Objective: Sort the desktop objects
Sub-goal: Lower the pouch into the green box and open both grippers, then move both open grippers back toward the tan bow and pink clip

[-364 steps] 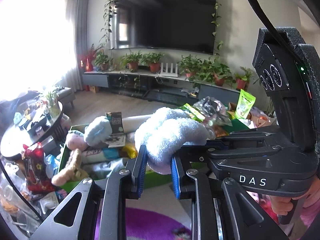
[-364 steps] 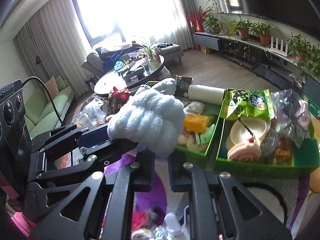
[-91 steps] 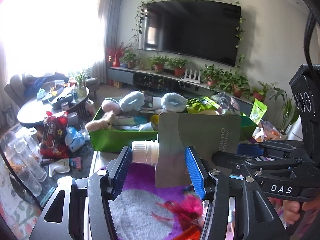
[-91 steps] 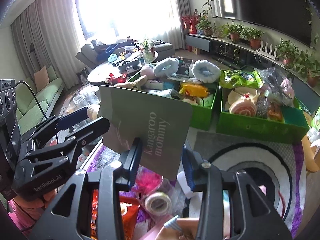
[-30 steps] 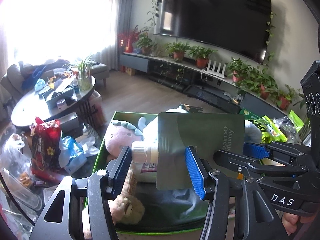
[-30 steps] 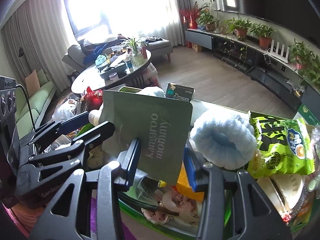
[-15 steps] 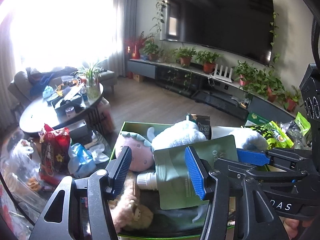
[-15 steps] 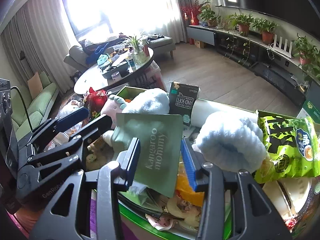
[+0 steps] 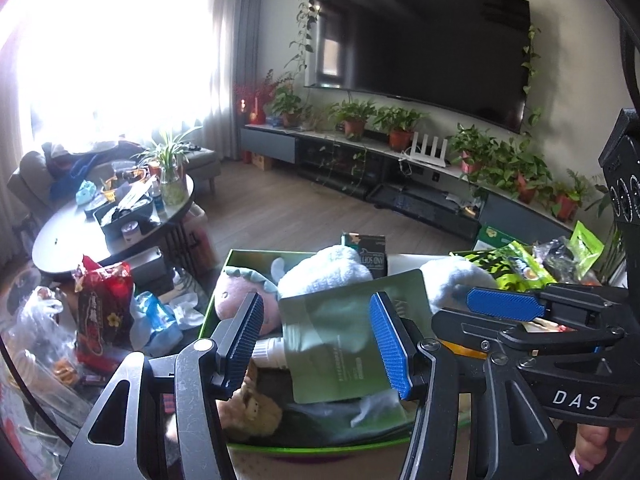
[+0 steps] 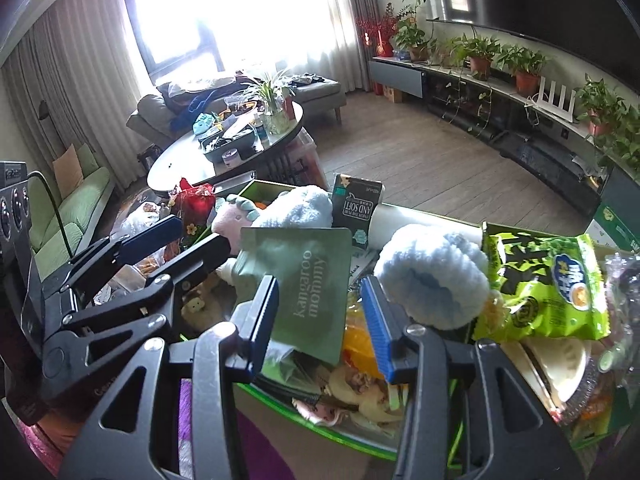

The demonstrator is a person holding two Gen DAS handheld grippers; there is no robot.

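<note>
A grey-green spouted pouch marked "kangaroo mommy" (image 9: 344, 340) lies loose in the green bin (image 9: 280, 446), on top of the toys. It also shows in the right wrist view (image 10: 304, 292). My left gripper (image 9: 318, 344) is open, its blue pads either side of the pouch but apart from it. My right gripper (image 10: 324, 324) is open too, hovering just above the pouch. In the left wrist view the right gripper (image 9: 506, 308) sits at the right. In the right wrist view the left gripper (image 10: 176, 244) sits at the left.
The bin also holds a pink plush (image 9: 236, 300), blue fluffy items (image 10: 432, 280), a dark carton (image 10: 356, 208) and a brown plush (image 9: 248, 408). A second green bin holds a green snack bag (image 10: 548, 284). A cluttered round coffee table (image 9: 100, 216) stands left.
Both grippers opened and let go of the pouch, which dropped flat into the green bin. The grippers have drawn back slightly above it.
</note>
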